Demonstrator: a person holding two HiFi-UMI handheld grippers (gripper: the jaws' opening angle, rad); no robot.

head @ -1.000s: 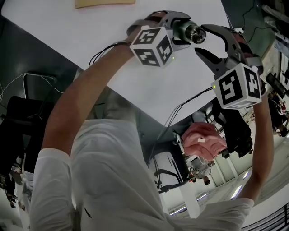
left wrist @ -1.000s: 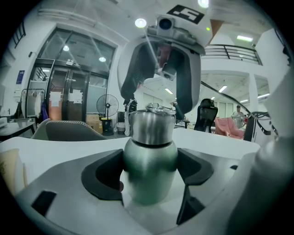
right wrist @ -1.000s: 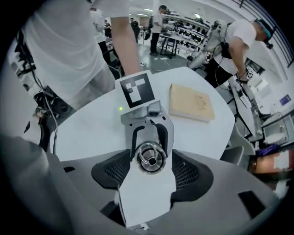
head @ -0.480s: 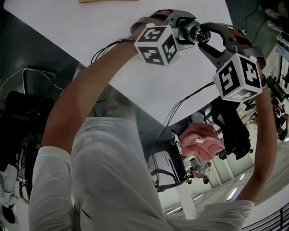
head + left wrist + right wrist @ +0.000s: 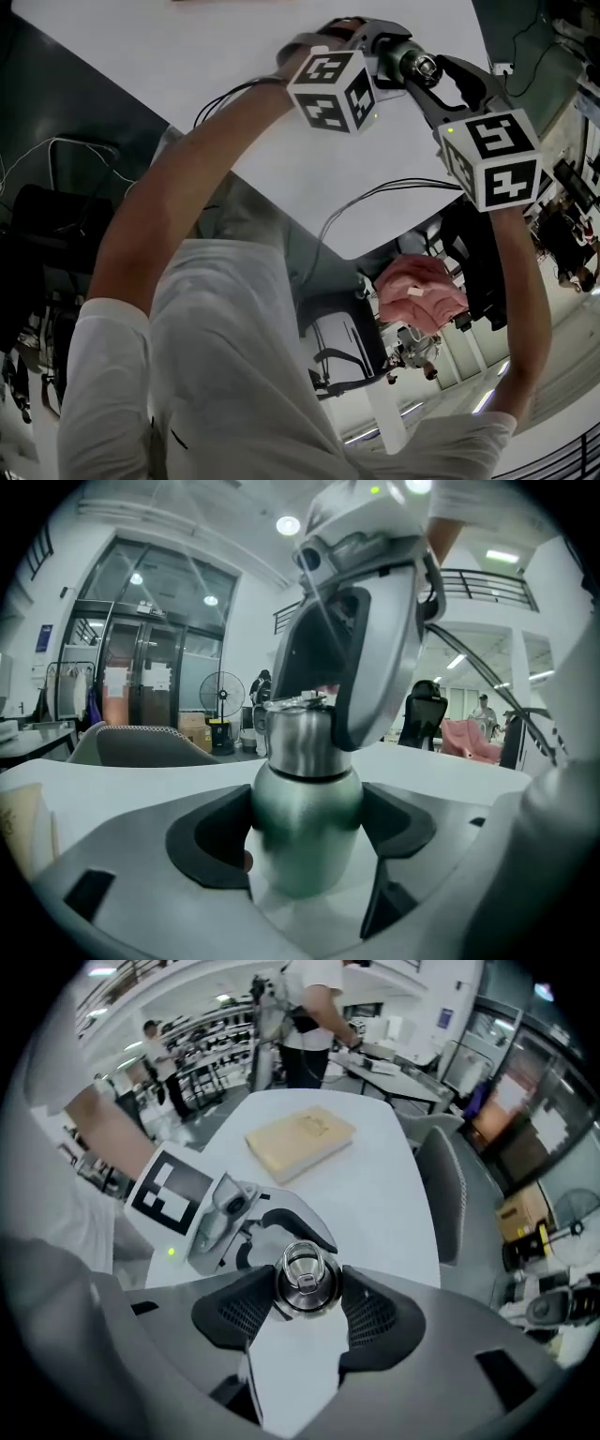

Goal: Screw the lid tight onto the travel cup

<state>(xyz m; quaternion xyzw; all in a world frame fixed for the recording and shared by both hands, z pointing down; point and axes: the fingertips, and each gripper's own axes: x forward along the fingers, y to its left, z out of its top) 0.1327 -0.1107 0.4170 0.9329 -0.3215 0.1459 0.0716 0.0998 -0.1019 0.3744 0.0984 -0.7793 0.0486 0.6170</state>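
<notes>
Left gripper [image 5: 307,841] is grasping the cup [image 5: 302,780] round its green belly. Both pads are pressing on its sides, and the cup is standing upright between them. Right gripper [image 5: 307,1299] is pointing steeply down over the cup's top. Its jaws have just been closing, and the pads are pressing on the steel lid [image 5: 302,1274], one on each side. Lid is sitting on the cup's neck; whether it is screwed fully home, cannot tell. Cup is hanging in the grippers above the table [image 5: 375,1194], near the table's right edge as the head view shows it. A tan box [image 5: 300,1143] is lying flat toward the table's far end, well apart from the cup. A person [image 5: 314,1016] is standing beyond that far end.
</notes>
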